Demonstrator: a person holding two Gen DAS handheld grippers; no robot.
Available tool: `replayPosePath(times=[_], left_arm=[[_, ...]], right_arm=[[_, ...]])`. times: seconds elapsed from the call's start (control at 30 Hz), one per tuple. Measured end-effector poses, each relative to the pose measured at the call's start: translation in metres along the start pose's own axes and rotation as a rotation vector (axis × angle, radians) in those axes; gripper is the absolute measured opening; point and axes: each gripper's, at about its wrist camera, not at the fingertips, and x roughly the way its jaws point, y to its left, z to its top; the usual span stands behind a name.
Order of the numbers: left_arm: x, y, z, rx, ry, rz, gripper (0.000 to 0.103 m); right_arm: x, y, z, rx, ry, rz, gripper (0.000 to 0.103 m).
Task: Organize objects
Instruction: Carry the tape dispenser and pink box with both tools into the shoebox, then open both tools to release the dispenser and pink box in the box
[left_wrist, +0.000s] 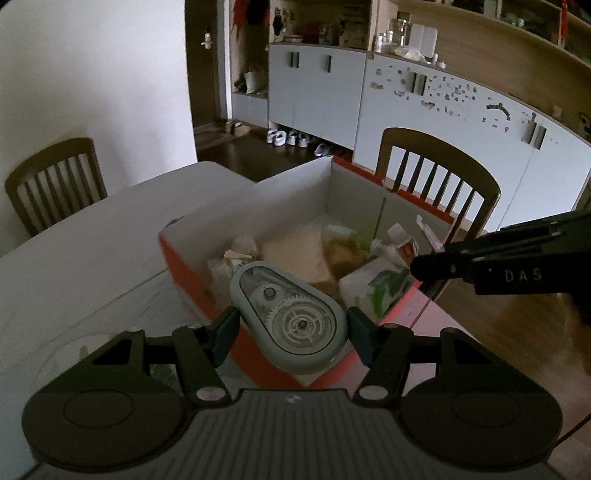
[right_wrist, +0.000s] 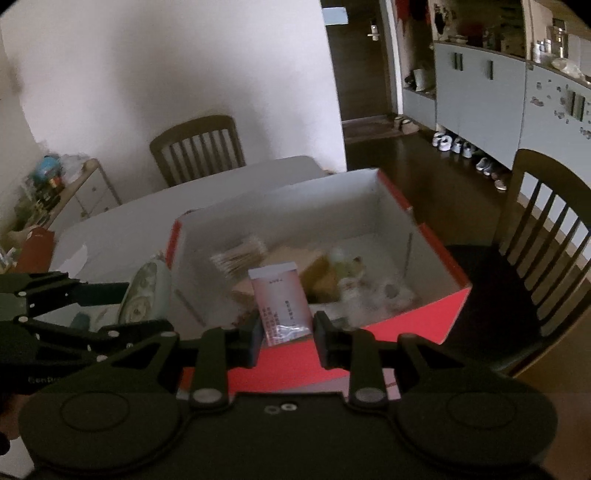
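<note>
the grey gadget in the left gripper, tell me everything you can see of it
The grey gadget is a rounded teardrop-shaped case, plastic by the look, with a clear window showing a toothed gear wheel and a white spool inside. It looks like a correction-tape dispenser, though that is a guess. The left gripper pinches it by its sides, window facing the camera, narrow end pointing away. It hangs over the near edge of the open red box, touching nothing else.

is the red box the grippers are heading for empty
No, the red box already holds cotton swabs, a brown carton and other small items on its white floor.
</note>
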Motion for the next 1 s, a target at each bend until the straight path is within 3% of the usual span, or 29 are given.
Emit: replayPosePath(times=[0.2,0.7,1.0], left_arm=[[0.024,-0.007,0.02,0.018,0.011,0.025,0.063],[0.085,-0.02,0.055,0.097,0.08,0.043,0.062],[0.108,-0.019,0.048,0.086,0.155,0.03,0.062]], right_arm=[[0.011,-0.02,0.015,0.002,-0.017,-0.038,0.028],[0.067,-0.042,0.027,-0.017,0.063,-0.144,0.028],[0.082,-0.04,0.02,-0.052,0.117,-0.162,0.03]])
